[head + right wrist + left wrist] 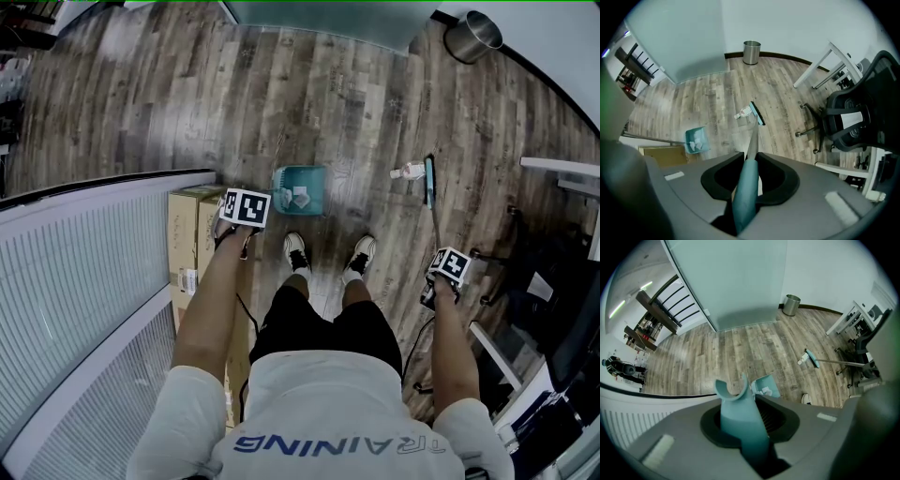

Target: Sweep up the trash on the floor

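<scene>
While the jaws of the left gripper (745, 426) pinch the upright teal plastic dustpan handle (737, 412), apparently to steady it, the teal dustpan (300, 190) sits flat on the wood-plank floor (141, 103) just ahead of the person's white shoes (296, 251), with white paper scraps (298, 196) lying in it. The right gripper (746, 187) has its jaws closed on the teal grip of a metal-shafted broom (753, 137). It is held steeply so the teal broom head (429, 180) rests touching or just beside a crumpled white piece of trash (408, 172), well apart from the pan. The floor between them looks unobstructed for a sweep across. A brown cardboard box (192, 234) stands by the left gripper, a black office chair (848, 117) crowds the right side, and a round steel bin (472, 36) stands by the far wall.
</scene>
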A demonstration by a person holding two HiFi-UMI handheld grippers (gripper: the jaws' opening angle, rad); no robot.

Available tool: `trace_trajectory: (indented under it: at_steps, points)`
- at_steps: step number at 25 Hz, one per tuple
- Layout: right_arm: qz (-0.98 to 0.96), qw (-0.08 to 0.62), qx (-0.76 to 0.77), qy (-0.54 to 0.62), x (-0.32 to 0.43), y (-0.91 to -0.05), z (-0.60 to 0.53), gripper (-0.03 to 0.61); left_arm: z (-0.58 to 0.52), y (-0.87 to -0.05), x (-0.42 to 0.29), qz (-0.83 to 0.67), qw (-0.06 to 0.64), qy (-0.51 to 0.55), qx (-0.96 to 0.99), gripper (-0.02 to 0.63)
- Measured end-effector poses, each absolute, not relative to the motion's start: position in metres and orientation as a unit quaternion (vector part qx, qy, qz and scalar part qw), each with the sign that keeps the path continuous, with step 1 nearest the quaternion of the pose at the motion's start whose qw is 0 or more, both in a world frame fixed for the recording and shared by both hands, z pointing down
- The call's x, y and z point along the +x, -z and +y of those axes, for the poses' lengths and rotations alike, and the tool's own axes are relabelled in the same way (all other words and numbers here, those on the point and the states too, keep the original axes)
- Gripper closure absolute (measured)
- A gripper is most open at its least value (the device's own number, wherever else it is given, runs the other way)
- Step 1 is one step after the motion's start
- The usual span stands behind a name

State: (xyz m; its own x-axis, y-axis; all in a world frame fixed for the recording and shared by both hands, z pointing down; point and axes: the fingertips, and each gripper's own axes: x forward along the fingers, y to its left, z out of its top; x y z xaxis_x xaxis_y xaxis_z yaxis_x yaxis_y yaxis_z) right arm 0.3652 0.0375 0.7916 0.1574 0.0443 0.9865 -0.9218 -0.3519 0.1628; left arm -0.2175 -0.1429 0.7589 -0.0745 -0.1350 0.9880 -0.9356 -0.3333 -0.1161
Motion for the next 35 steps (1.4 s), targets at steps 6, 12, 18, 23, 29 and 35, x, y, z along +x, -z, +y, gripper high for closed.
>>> trace_trajectory:
  at_steps: [6,12,18,23,29,35]
  points:
    - [-0.395,0.460,0.586,-0.538,0.333,-0.782,0.050,0.471,-0.144,-0.759,-0.217,-0.458,0.351,-0.572,0.583,0.545]
    - [-0.437,0.462,0.543,-0.548,0.263,-0.772,0.063,0.471,-0.144,-0.758,-0.216,-0.460,0.351,-0.571,0.583,0.545]
    - [-0.492,0.472,0.470,-0.560,0.184,-0.760,0.077,0.471,-0.140,-0.759,-0.216,-0.460,0.350,-0.569,0.585,0.545]
    - [-0.527,0.435,0.394,-0.614,0.115,-0.755,0.085,0.469,-0.141,-0.760,-0.216,-0.460,0.348,-0.569,0.587,0.545]
    - [-0.554,0.434,0.374,-0.604,0.082,-0.748,0.073,0.471,-0.138,-0.757,-0.211,-0.456,0.342,-0.572,0.589,0.545]
    - [-0.540,0.378,0.389,-0.644,0.107,-0.754,0.067,0.469,-0.132,-0.759,-0.211,-0.457,0.338,-0.570,0.592,0.545]
